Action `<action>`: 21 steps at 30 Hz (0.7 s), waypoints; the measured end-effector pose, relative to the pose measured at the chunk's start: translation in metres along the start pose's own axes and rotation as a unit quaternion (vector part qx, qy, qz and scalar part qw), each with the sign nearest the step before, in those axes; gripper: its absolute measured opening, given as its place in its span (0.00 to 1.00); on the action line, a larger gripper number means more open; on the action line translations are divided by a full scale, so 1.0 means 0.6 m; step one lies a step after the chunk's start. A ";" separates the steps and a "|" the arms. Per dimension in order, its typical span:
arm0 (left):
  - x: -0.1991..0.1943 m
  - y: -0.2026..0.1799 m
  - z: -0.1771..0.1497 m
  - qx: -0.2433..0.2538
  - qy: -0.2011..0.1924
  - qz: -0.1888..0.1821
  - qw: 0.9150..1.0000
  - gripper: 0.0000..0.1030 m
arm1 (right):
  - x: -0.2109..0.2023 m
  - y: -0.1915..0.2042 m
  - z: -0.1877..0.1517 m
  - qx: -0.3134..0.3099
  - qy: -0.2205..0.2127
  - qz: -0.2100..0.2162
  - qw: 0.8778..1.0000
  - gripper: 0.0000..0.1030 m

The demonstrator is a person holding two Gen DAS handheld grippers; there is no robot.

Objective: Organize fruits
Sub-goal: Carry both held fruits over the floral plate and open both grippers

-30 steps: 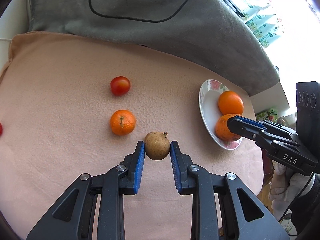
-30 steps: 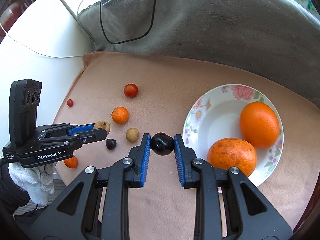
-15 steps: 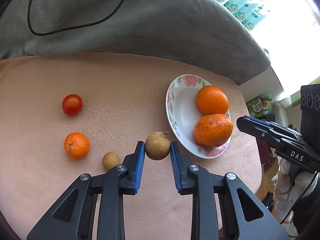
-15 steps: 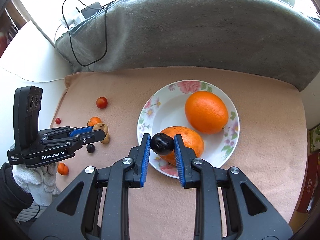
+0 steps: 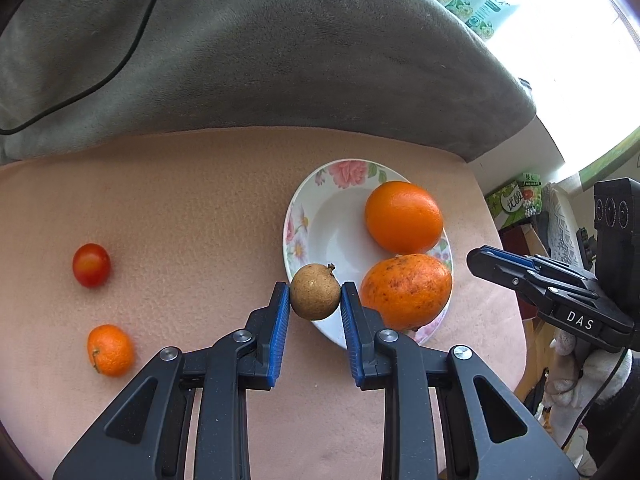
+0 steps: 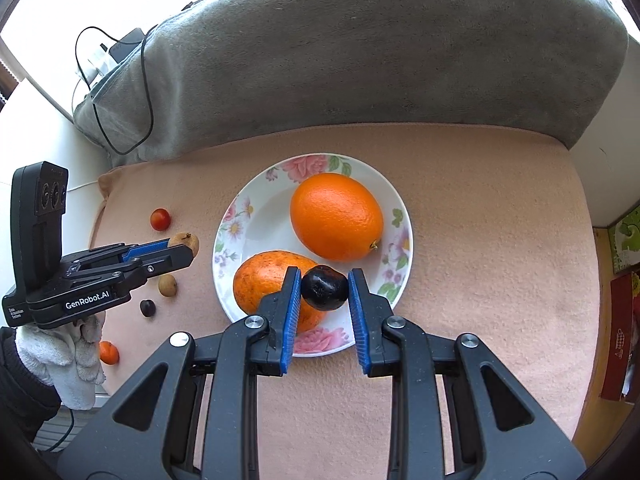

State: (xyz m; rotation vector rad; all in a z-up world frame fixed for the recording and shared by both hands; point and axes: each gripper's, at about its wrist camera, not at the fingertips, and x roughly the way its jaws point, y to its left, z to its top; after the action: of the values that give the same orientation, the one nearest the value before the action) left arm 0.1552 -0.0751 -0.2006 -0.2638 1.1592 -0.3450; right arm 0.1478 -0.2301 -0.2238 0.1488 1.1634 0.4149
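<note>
Your right gripper point(image 6: 324, 290) is clamped on the dark fruit point(image 6: 324, 287), apparently hovering over the plate's point(image 6: 256, 216) near rim beside the speckled orange point(image 6: 264, 276); height is hard to judge. Your left gripper point(image 5: 315, 298) grips the brown fruit point(image 5: 315, 297) at the plate's left edge. Only the right view shows loose fruit behind your left gripper.

Grey blanket point(image 6: 360, 60) — black cable point(image 6: 116, 120) across it
</note>
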 end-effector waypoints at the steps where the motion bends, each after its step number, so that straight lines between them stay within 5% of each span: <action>1: 0.001 -0.003 0.002 0.003 0.000 0.000 1.000 0.23 | 0.001 -0.003 0.000 0.001 0.001 -0.001 1.000 0.24; 21: 0.013 -0.033 0.037 0.030 -0.002 -0.003 1.000 0.24 | 0.019 -0.021 0.013 0.025 0.011 0.017 1.000 0.25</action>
State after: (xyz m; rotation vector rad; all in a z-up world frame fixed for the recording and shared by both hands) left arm 0.1758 -0.0959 -0.1913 -0.2142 1.1428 -0.3836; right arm 0.1616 -0.2365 -0.2350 0.2070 1.1944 0.4182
